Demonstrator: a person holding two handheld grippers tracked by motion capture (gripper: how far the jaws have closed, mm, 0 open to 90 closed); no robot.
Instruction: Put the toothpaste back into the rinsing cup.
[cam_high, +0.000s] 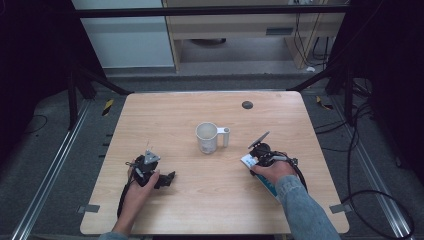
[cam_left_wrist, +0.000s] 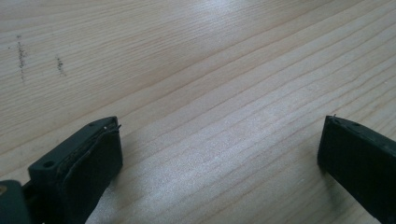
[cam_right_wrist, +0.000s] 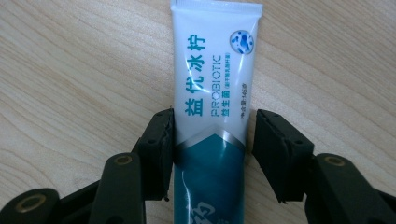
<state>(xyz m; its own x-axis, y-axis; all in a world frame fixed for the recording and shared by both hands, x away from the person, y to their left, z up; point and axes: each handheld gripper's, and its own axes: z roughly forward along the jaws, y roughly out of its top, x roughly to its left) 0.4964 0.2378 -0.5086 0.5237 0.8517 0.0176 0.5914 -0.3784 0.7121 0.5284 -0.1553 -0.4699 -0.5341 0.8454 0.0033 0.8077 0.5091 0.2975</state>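
Right gripper view: right gripper (cam_right_wrist: 212, 140) straddles a soft, slick toothpaste tube (cam_right_wrist: 215, 79), jaws apart, perhaps touching 1 side; grip mid-body. Left gripper (cam_left_wrist: 219, 154) gapes empty.

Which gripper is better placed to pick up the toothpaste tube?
Right. The right gripper already straddles the toothpaste tube, one jaw touching it, the other just off. The left gripper is open over bare table, away from the tube.

My bench (cam_high: 210, 200) is pale wood with a straight grain. A white mug (cam_high: 207, 137) stands upright near its middle, handle toward my right. A white and teal tube (cam_right_wrist: 212, 93) lies flat at my right. A dark round spot (cam_high: 247, 105) sits near the far edge.
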